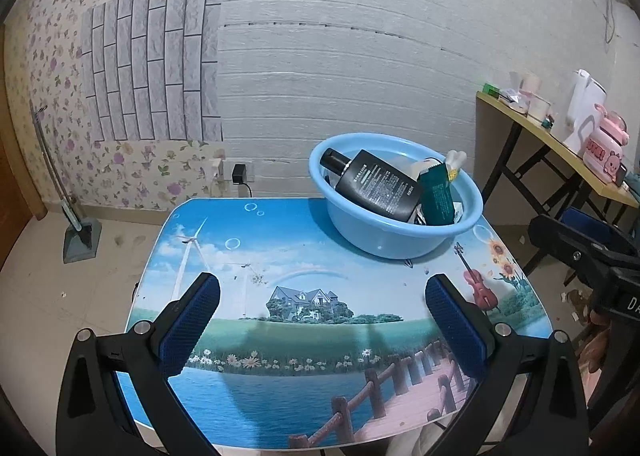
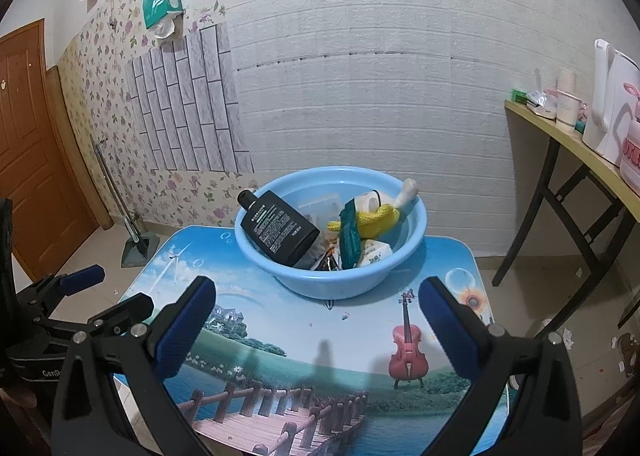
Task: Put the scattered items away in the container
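Fingers (image 1: 196, 320) of the left gripper (image 1: 320, 308) spread wide, nothing between them, low in the left wrist frame over the near part of the surface (image 1: 280, 256). Fingers (image 2: 188, 324) of the right gripper (image 2: 316, 316) likewise spread and empty, low in the right wrist frame.

Open printed top between both grippers and the blue basin (image 1: 400, 232); basin at the far right of the surface in the left view, near its far edge. Bare floor beyond the left edge, a folding side table (image 2: 560, 144) at right of frame.

Black bottle (image 1: 376, 184) leaning on the basin's left rim, cap up; green packet (image 1: 438, 196) upright beside it. Only in the right view: a yellow knitted item (image 2: 380, 218), a white tube (image 2: 406, 194) on the far rim, a white pack (image 2: 374, 252) low inside. Only in the left view: a wall socket with black plug (image 1: 239, 173).

Wall of white brick-pattern panel and floral paper; brown door (image 2: 28, 144) at left of the right view.
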### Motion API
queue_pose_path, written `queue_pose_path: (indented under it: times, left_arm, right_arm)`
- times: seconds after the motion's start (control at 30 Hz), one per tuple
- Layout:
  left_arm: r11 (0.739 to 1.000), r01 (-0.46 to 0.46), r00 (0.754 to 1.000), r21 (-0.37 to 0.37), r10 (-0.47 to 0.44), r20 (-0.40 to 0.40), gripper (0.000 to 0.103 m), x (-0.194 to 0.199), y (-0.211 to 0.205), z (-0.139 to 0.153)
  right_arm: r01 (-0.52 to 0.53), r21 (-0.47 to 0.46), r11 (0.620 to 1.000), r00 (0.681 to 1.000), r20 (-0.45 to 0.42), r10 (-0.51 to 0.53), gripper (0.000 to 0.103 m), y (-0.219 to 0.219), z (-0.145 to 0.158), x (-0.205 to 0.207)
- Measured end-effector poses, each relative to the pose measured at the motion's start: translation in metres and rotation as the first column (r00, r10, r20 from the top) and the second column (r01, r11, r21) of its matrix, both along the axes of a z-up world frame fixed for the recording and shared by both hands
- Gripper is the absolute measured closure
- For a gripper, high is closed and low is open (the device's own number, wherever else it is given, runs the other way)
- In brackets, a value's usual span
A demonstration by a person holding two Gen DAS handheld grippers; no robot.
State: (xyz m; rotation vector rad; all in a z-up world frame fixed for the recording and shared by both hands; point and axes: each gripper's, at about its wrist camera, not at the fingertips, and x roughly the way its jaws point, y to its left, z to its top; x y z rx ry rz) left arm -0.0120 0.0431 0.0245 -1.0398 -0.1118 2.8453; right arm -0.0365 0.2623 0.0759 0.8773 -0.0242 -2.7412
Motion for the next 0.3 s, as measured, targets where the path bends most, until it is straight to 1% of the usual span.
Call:
queue_pose_path:
  times: [0.3]
  left_arm:
    - [1.0,0.008,1.0,0.004,-0.008,-0.015,0.0,0.0034,-0.0012,0.0011]
  right_arm:
    - [0.002,0.006,1.0,1.0,0.003,-0.002,0.0,-0.0014,-0.002,0.0009]
